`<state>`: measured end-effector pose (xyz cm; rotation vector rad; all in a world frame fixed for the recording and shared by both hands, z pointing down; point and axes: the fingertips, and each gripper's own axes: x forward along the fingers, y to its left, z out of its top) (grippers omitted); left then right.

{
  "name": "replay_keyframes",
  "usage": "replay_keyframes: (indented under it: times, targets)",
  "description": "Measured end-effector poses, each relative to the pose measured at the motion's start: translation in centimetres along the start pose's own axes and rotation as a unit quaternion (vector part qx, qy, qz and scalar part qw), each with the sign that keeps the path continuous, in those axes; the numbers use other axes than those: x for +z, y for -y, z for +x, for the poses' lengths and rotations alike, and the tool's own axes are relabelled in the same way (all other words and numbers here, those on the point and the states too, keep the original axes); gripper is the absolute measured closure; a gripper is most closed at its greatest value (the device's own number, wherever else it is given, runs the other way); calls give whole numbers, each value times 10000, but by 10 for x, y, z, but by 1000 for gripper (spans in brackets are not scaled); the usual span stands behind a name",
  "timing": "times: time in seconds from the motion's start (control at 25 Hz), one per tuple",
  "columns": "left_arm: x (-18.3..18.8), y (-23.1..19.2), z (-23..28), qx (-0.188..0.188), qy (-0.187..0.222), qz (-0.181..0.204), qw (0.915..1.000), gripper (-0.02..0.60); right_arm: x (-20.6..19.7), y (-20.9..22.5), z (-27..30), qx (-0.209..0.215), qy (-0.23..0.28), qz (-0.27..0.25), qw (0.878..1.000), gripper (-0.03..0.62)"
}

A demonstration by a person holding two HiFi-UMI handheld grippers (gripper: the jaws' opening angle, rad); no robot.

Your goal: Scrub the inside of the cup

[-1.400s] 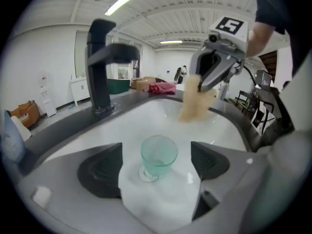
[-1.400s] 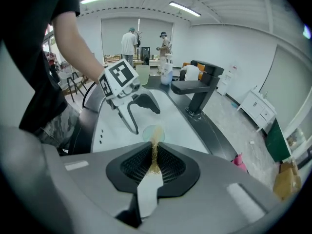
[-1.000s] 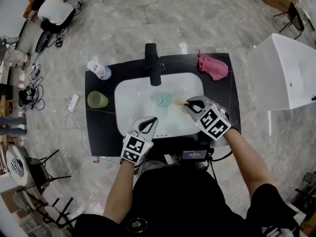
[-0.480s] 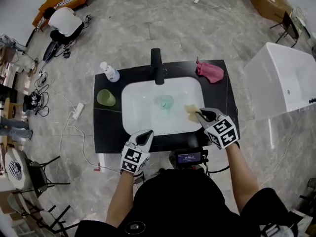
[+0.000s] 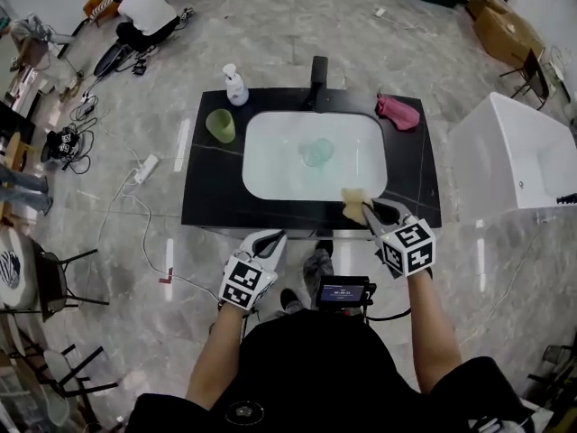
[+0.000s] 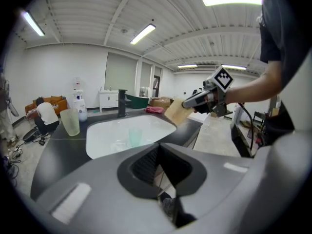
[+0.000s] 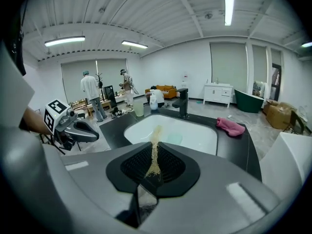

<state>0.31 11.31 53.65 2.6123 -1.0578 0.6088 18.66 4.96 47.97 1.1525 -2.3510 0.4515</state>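
Note:
A translucent teal cup (image 5: 317,152) stands in the white sink (image 5: 270,174), also seen in the left gripper view as the teal cup (image 6: 134,137). My right gripper (image 5: 371,213) hovers over the counter's front right edge, shut on a yellow sponge (image 5: 354,202). That sponge (image 7: 154,150) shows edge-on between its jaws. My left gripper (image 5: 270,242) is shut and empty, in front of the counter and clear of the sink. Both grippers are apart from the cup.
On the black counter (image 5: 203,197) stand a green cup (image 5: 219,125) and a soap bottle (image 5: 235,85) at the back left. A pink cloth (image 5: 398,112) lies at the back right. The black faucet (image 5: 317,70) rises behind the sink. A white tub (image 5: 518,142) stands to the right.
Both grippers have drawn back from the sink toward the counter's front. The right one has carried the sponge out of the basin. The teal cup stays in the sink.

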Motion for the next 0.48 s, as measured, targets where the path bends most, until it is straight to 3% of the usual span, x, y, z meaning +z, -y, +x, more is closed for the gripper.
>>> replay_keyframes:
  times: [0.2,0.48]
  targets:
    - [-16,15,-25,134,176,-30,9998,581,-8,-24,-24,-278,323,258,9988,556]
    - [-27,19,-50,375,370,-393,9978,581,-20,-48,-52,-448,557,586,9957,556]
